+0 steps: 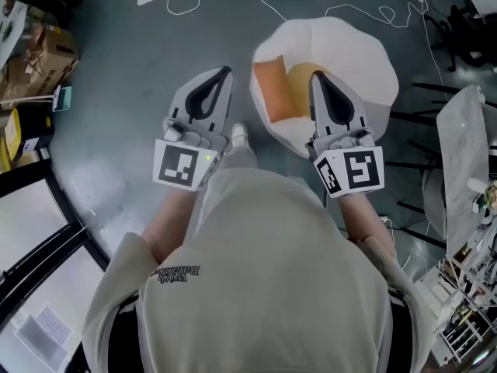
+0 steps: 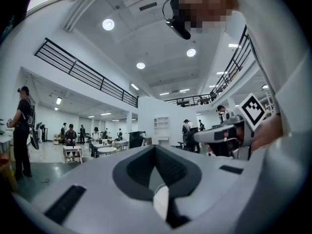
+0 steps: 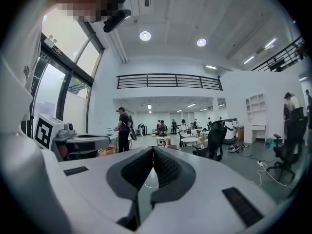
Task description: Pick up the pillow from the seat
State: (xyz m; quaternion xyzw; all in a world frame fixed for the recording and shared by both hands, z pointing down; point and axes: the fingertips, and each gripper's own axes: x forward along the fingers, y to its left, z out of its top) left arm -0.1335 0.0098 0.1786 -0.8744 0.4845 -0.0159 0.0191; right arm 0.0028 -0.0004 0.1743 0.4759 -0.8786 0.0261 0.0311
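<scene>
In the head view the person's beige sweatshirt fills the foreground. Beyond it the left hand-held gripper hangs above the grey floor and the right hand-held gripper above the white seat, where the orange pillow lies in the seat's left part, just left of that gripper's tip. The left gripper view shows its jaws clenched together on nothing, and the right gripper view shows the same, both facing a large hall.
</scene>
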